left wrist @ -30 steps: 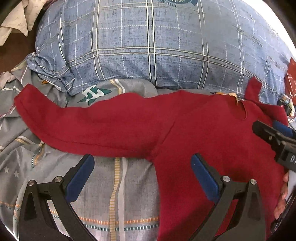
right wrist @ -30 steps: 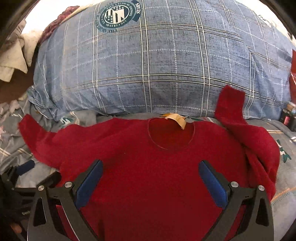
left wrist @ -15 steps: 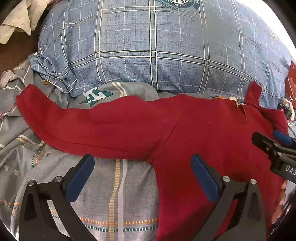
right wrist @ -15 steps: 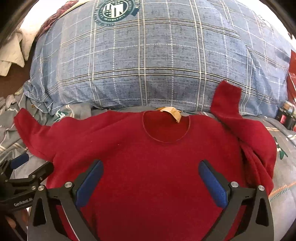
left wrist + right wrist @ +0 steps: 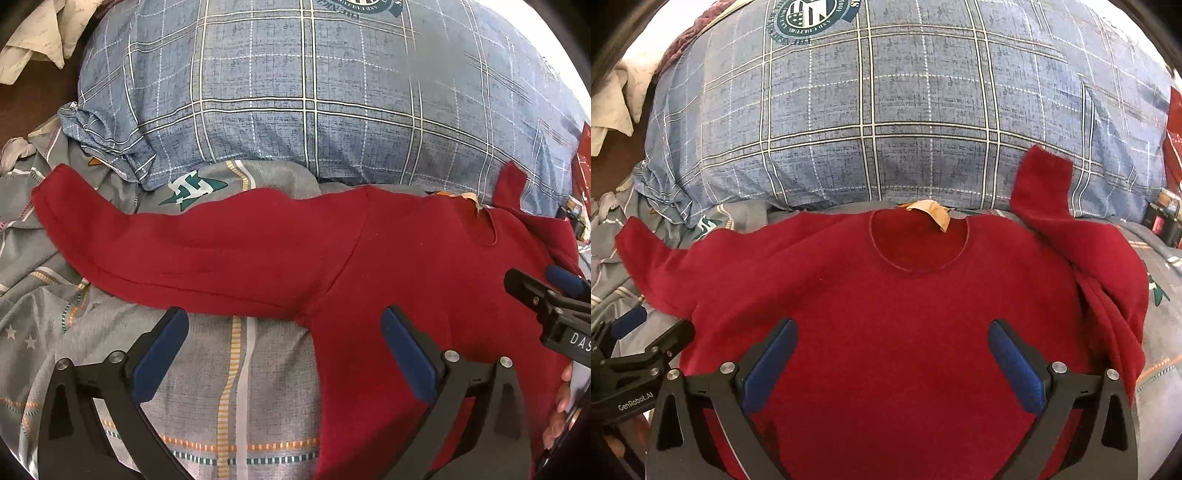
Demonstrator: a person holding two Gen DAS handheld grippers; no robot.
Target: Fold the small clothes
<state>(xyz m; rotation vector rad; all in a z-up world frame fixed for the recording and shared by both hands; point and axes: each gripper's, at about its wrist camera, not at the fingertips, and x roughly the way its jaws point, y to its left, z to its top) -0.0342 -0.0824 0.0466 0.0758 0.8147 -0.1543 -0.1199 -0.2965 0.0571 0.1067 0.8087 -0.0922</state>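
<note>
Both the left gripper [image 5: 282, 347] and right gripper [image 5: 892, 356] hover, jaws spread, over the red sweater [image 5: 905, 302]; only the right view shows its crumpled sleeve [image 5: 1108, 266].

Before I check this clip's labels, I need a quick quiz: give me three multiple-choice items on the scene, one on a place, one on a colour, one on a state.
1. Where does the tan label sit?
A. at the neck opening
B. on a sleeve tip
C. on the pillow

2. What colour is the sweater?
A. green
B. red
C. white

3. How are the left gripper and right gripper?
A. both open
B. both shut on cloth
C. one open, one shut

Answers: 1 A, the label lies at the collar's back edge. 2 B, the knit is red throughout. 3 A, each pair of blue pads stands wide apart, holding nothing.
</note>
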